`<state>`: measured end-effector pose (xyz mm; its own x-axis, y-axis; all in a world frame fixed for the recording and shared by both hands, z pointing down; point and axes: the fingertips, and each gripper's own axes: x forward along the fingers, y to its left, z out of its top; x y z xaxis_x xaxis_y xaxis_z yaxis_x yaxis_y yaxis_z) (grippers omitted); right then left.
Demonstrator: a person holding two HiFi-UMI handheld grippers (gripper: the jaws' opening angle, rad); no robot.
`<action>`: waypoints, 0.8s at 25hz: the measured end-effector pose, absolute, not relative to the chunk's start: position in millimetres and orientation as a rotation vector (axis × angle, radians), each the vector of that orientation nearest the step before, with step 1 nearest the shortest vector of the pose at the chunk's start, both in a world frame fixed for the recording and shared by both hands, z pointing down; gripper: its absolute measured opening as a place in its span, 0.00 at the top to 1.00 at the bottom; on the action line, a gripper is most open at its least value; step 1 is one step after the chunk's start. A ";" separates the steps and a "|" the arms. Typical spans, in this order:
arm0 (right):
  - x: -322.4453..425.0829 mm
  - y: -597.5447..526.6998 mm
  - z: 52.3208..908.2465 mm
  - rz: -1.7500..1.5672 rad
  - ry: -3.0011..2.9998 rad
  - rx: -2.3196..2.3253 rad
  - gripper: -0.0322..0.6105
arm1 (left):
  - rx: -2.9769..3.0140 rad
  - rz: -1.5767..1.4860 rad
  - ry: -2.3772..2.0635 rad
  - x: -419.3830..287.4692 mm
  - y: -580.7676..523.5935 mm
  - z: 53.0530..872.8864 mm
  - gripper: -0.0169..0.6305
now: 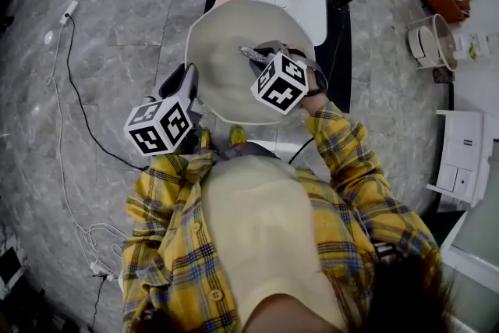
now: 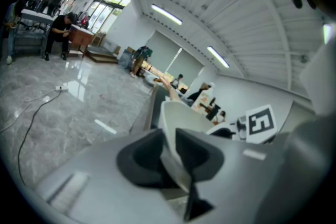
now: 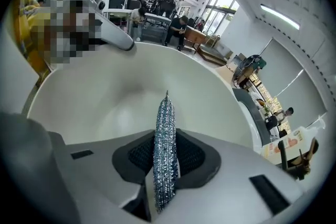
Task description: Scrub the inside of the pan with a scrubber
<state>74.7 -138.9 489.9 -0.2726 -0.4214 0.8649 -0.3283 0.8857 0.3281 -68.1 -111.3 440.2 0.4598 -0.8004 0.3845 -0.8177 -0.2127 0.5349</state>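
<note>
- Polished grey marble floor of an open hall lies under everything.
- Nearest, the left hand-held gripper pinches the near rim of the cream pan, holding it tilted.
- Just beyond, the right hand-held gripper clamps a glittery mesh scrubber inside the bowl; whether it touches is unclear.
- Judgement: the 2 grips are set and scrubbing looks in hand. No residue shows, so what remains cannot be gauged.

A black cable snakes across the grey marble floor.
</note>
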 end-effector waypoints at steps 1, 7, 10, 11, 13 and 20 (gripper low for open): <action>72.8 -136.3 489.8 -0.087 -1.892 0.543 0.82 | 2.015 0.032 -1.344 -67.9 -111.5 440.5 0.86; 60.3 -120.2 488.0 -0.049 -1.935 0.434 0.82 | 2.018 0.030 -1.337 -67.7 -112.5 440.2 0.86; 53.9 -110.0 487.0 -0.031 -1.955 0.370 0.82 | 2.017 0.029 -1.338 -67.2 -112.0 440.1 0.86; 52.1 -107.0 486.8 -0.027 -1.959 0.349 0.82 | 2.017 0.029 -1.338 -67.0 -112.0 440.0 0.86; 48.8 -100.8 486.8 -0.016 -1.966 0.307 0.82 | 2.016 0.029 -1.338 -67.0 -112.1 440.2 0.86; 37.3 -73.1 486.3 0.066 -1.984 0.141 0.82 | 2.013 0.025 -1.339 -67.8 -112.4 440.1 0.86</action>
<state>37.3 -73.1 486.3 -0.4000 -0.0692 0.9139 -0.1294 0.9914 0.0184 -67.8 -112.4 440.1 0.4632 -0.7999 0.3816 -0.8135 -0.2129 0.5412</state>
